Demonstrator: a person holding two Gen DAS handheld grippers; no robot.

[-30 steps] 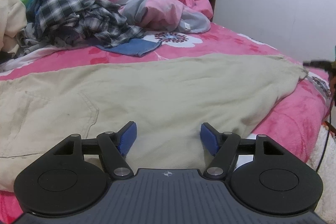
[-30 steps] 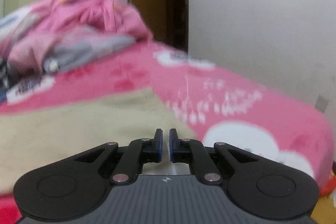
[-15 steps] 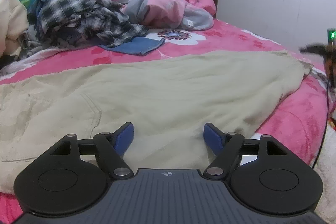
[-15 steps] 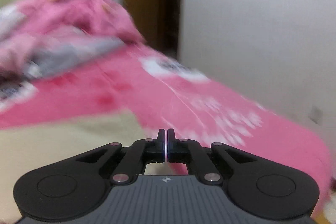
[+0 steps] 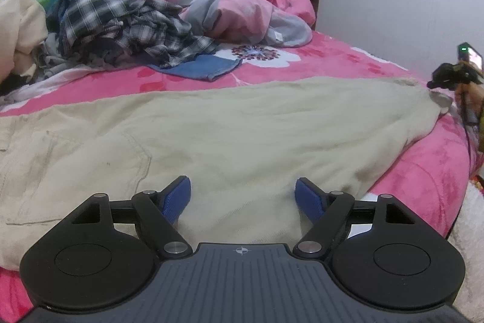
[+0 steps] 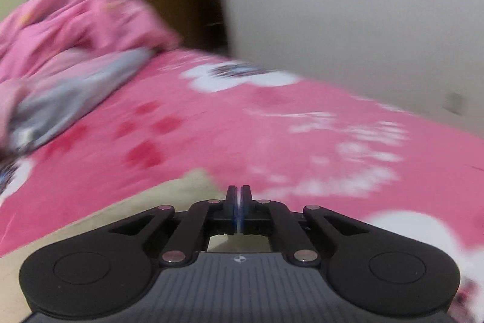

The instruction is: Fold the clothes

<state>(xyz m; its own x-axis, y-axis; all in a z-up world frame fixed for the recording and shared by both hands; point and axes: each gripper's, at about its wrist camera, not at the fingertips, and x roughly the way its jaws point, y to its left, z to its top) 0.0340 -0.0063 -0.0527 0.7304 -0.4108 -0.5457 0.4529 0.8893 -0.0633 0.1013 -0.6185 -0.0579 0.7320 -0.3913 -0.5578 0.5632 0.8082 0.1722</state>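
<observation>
Beige trousers lie spread flat across the pink bed. In the left wrist view my left gripper hovers low over their near edge, open, with its blue pads wide apart and cloth below them but not pinched. In the blurred right wrist view my right gripper is shut, and nothing shows between its tips. It sits over the pink blanket just right of the trousers' corner. That same right gripper, with a hand behind it, shows at the far right of the left wrist view, by the trouser leg's end.
A heap of plaid shirts and a blue denim piece lies behind the trousers. A pink and grey quilt is bunched at the headboard end. The white wall runs along the bed's far side. The bed edge drops off at right.
My left jaws spread a little wider while that hand stayed put. My right jaws closed the last small gap, and that gripper slid right and rolled, leaving less beige cloth in its view.
</observation>
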